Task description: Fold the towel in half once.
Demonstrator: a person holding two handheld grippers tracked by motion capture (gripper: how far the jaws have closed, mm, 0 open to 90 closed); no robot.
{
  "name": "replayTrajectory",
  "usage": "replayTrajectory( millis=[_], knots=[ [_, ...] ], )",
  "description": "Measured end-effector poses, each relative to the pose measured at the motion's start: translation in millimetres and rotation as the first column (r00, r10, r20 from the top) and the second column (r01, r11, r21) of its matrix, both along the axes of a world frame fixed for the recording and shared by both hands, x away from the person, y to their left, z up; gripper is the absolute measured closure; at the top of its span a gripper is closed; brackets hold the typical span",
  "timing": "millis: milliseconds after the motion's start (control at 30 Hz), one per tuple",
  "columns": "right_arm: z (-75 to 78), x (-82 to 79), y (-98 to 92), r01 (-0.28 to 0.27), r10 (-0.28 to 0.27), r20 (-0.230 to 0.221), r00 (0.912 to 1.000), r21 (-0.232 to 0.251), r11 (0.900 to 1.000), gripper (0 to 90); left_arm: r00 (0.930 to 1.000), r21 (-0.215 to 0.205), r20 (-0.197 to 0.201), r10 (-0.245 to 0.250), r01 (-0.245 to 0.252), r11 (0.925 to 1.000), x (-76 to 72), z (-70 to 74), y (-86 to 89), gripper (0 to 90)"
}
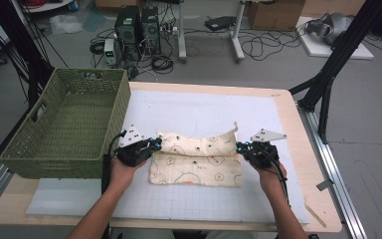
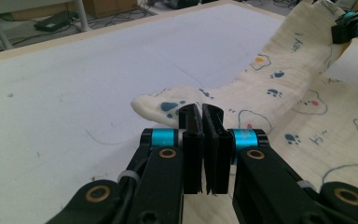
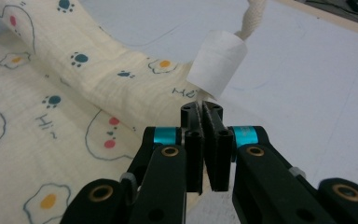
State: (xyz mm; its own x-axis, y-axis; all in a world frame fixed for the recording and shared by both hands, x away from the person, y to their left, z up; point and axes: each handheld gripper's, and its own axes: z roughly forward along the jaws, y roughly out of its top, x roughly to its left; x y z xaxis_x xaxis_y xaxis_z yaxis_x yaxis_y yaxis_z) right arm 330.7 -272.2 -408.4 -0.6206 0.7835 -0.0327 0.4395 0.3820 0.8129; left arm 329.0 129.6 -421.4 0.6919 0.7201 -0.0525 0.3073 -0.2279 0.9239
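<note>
1. The surface (image 1: 288, 149) is a wooden top under a pale gridded mat, standing in a workshop whose floor beyond is strewn with cables, computer towers and cardboard boxes.
2. A cream muslin cloth (image 1: 196, 162) printed with bears, paws and fried eggs lies between the two tongs, partly folded: its far edge is lifted into a raised roll above the flat layer.
3. The left tongs (image 2: 201, 114) are clamped on the cloth's left corner. In the left gripper view the fabric comes out right at the tips of the jaws, which stand pressed together.
4. The right tongs (image 3: 201, 112) are likewise closed on the opposite corner, just below a white sewn-in label (image 3: 216, 65) and a twisted hanging loop (image 3: 252, 18) that rise beyond the tips.
5. Holding both corners of one edge keeps that edge taut and level, so, as I judge it, it can be carried over the flat layer as a straight fold rather than bunching.
6. A green woven basket (image 1: 64, 124) stands just outside the left tongs, overhanging the surface's edge. It is probably where the folded cloth is meant to go.
</note>
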Motion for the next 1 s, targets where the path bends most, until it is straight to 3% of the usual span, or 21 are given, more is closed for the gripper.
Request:
replayTrajectory(
  millis=[267,367,400,467,500,567,667,733,833,900,1000],
  knots=[
    [-15.6,-8.1,-2.3,-0.007,0.007,-0.037,0.9993,-0.011,1.0,87.3,0.999,0.02,-0.044,-0.003,0.004,0.9998,-10.4,-17.3,5.6,86.1],
    [-20.7,-9.7,-4.0,-0.003,0.003,-0.053,0.9986,-0.008,1.0,87.1,0.9976,0.009,-0.068,0.009,-0.009,0.9999,-10.5,-21.9,9.4,83.7],
    [-21.9,-10.0,-4.4,0.0,-0.001,-0.056,0.9984,-0.01,1.0,86.9,0.9966,-0.004,-0.081,0.018,-0.019,0.9998,-9.5,-22.0,10.3,78.1],
    [-22.6,-10.1,-4.6,0.002,-0.002,-0.059,0.9982,-0.011,1.0,84.2,0.9958,-0.046,-0.087,0.028,-0.032,0.9984,-6.6,-20.4,11.8,57.0],
    [-22.2,-10.1,-4.9,0.007,-0.007,-0.056,0.9984,-0.009,1.0,77.6,0.9959,-0.048,-0.085,0.032,-0.037,0.9982,-4.6,-17.7,11.9,49.0],
    [-20.6,-8.9,-6.9,0.034,-0.033,-0.051,0.9982,0.009,0.999,68.8,0.9956,-0.038,-0.088,0.032,-0.036,0.9986,1.8,-9.4,11.4,41.8],
    [-14.3,-6.5,-13.4,0.086,-0.085,-0.033,0.9959,0.056,0.995,58.8,0.9952,-0.043,-0.077,0.059,-0.063,0.9971,14.9,1.1,10.1,40.1],
    [-8.5,-4.0,-17.0,0.114,-0.113,-0.021,0.9934,0.077,0.991,53.9,0.9921,-0.04,-0.106,0.067,-0.072,0.9966,25.3,2.4,7.1,39.6],
    [1.4,3.9,-20.1,0.137,-0.136,-0.017,0.9905,0.095,0.986,50.5,0.9862,0.001,-0.154,0.059,-0.06,0.9982,36.3,-2.0,0.5,40.8],
    [5.5,11.9,-19.6,0.14,-0.138,-0.026,0.99,0.091,0.986,47.2,0.9812,0.016,-0.185,0.056,-0.054,0.9984,40.6,-7.4,-1.7,42.7],
    [3.1,27.3,-15.4,0.148,-0.139,-0.092,0.9861,0.098,0.984,43.2,0.9709,0.033,-0.236,0.042,-0.036,0.9988,44.6,-15.9,-4.1,48.3]
  ],
)
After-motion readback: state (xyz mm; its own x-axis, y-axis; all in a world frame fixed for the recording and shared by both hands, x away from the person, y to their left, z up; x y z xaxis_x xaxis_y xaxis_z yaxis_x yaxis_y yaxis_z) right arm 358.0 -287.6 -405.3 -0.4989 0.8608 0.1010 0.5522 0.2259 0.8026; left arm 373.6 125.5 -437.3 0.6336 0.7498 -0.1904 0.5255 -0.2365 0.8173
